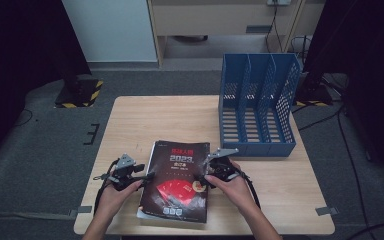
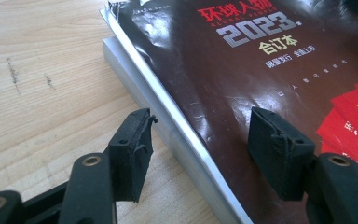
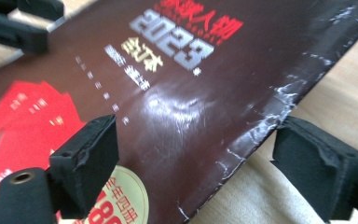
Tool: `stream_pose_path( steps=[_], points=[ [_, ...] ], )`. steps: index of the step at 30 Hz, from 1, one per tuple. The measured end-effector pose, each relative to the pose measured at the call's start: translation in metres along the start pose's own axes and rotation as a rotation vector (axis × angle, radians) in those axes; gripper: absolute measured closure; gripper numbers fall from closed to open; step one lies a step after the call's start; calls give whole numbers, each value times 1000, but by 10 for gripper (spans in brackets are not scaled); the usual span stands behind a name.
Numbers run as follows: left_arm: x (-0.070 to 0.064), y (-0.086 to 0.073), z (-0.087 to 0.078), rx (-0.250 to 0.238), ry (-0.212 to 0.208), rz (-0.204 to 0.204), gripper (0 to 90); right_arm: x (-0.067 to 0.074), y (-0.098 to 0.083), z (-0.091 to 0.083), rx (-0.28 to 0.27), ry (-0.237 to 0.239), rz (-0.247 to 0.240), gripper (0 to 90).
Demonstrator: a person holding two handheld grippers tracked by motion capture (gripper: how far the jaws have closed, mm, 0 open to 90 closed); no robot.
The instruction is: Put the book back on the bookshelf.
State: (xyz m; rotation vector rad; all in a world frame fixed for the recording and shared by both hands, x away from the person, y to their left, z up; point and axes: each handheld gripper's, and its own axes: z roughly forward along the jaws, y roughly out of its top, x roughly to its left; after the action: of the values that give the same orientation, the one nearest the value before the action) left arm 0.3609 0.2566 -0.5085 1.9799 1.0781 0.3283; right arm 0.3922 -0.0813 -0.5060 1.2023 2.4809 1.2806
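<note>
Two sets of tongs bracket a thick, glossy dark-brown bound magazine volume (image 1: 176, 181) with red and silver lettering, lying flat on the pale wooden desk (image 1: 145, 117). The left tongs (image 1: 147, 175) straddle its spine edge, jaws spread, one pad over the cover and one over the desk, neither pressing. The right tongs (image 1: 206, 176) straddle the opposite, creased edge, likewise spread and gripping nothing. To do this well, I judge each lower jaw should slide under the edge before closing, and both should squeeze evenly so the heavy volume lifts level. Its long axis runs away from the tongs, title end pointing beyond them toward the blue perforated plastic file rack (image 1: 258, 102) past the right tongs.
</note>
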Motion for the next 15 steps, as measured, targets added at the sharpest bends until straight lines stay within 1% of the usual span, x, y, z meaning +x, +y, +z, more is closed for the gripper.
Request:
stream_pose_path(
  steps=[2,3,5,7,9,11,15],
  points=[
    [1,-2,1,-8,-13,-19,391,2,3,-3,-31,8,3,156],
    [2,-3,1,-10,-15,-22,389,3,5,-5,-41,16,-6,161],
    [1,-4,0,-14,-12,-22,389,4,7,-5,-59,31,-7,164],
    [0,-4,-1,-11,-7,-15,389,5,9,-5,-83,44,-8,186],
    [-1,-5,0,-14,-16,-15,389,6,11,-5,-102,64,-5,204],
    [-1,-5,0,-15,-20,-18,389,6,13,-7,-138,86,2,231],
    [-1,-5,0,-14,-20,-17,389,5,13,-7,-142,91,4,251]
  ],
)
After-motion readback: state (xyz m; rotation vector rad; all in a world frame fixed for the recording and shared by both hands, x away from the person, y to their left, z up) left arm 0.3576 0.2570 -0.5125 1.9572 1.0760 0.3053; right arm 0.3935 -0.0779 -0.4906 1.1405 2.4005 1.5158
